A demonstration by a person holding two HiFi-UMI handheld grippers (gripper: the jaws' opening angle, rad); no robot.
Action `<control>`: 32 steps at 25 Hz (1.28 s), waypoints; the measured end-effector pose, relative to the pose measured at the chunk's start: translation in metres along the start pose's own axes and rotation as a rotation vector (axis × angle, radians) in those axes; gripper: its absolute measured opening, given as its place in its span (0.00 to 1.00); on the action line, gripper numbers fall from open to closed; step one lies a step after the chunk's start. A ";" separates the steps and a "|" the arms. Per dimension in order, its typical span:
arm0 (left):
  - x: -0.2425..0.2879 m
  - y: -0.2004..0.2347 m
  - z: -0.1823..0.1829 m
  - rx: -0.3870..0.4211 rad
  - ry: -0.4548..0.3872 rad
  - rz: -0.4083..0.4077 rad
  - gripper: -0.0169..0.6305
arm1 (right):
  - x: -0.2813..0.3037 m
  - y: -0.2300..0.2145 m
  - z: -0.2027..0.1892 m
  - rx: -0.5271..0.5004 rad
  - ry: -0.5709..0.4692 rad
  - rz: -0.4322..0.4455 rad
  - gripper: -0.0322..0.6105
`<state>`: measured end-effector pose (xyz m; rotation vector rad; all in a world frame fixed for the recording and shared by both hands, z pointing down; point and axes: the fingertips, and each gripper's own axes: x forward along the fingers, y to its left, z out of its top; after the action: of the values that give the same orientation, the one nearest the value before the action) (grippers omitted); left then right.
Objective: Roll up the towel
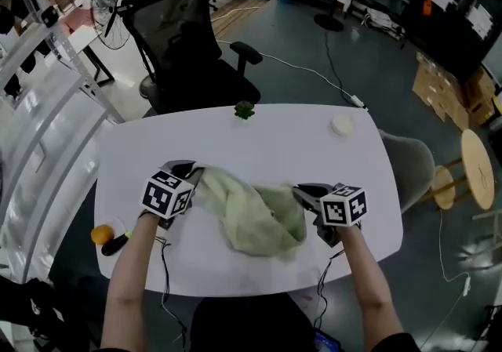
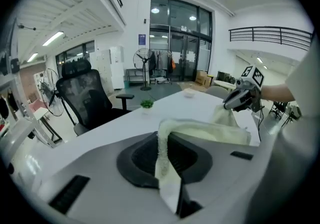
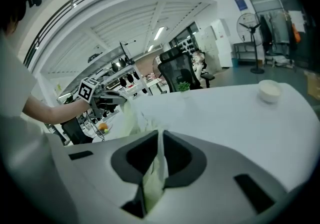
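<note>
Your left gripper (image 1: pixel 188 172) and right gripper (image 1: pixel 304 194) each pinch an edge of the pale green towel (image 1: pixel 255 217), jaws nearly together on the cloth. It sags between them over the white table (image 1: pixel 298 146). Beyond sit a small plant (image 1: pixel 245 110), a white bowl (image 1: pixel 343 125) and a black chair (image 1: pixel 180 37).

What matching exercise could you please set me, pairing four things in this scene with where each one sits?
Things:
1. towel
2. small green plant
3. white bowl
4. orange round object

Places:
A. far right part of the table
B. near left edge of the table
C. pinched at its ends by the left tool and the right tool
D. middle of the table's far edge

Pairs: 1-C, 2-D, 3-A, 4-B.
</note>
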<state>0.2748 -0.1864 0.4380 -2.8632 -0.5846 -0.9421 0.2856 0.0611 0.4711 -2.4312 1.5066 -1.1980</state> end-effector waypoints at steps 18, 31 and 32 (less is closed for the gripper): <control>-0.152 0.085 0.075 -0.005 -0.309 0.250 0.10 | -0.138 -0.084 0.140 -0.079 -0.265 -0.392 0.10; -0.163 0.101 0.104 0.097 -0.438 0.245 0.10 | -0.193 -0.120 0.197 -0.179 -0.395 -0.556 0.10; -0.160 0.091 0.092 0.125 -0.422 0.205 0.10 | -0.197 -0.120 0.183 -0.177 -0.384 -0.565 0.10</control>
<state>0.2425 -0.3073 0.2746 -2.9427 -0.3476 -0.2610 0.4447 0.2144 0.2763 -3.0946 0.8805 -0.5855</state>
